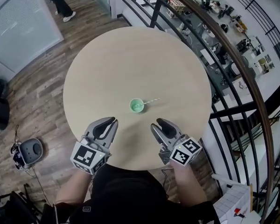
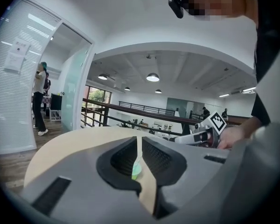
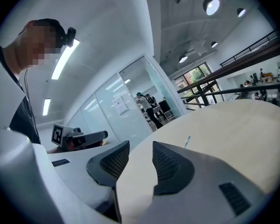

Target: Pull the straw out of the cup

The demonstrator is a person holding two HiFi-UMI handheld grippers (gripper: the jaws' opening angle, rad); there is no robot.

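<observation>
Grey jaws on the left gripper (image 1: 113, 122) are nearly shut, with just a thin slit between them and nothing inside; it sits at the near left edge of the round table (image 1: 107, 64), and its own view looks through the slit at the cup far ahead. Next, to its right and farther off, the little green cup (image 1: 136, 105) stands about in the middle of the table, well apart from both grippers. A thin pale straw (image 1: 151, 100) leans out of the cup toward the right, and its lower end seems to be inside, so I think it has not been pulled out yet. At the near right, the right gripper (image 1: 157, 123) has its jaws wide apart and holds nothing. No gripper touches the cup or straw, so the reaching, grabbing and pulling are all left to do
</observation>
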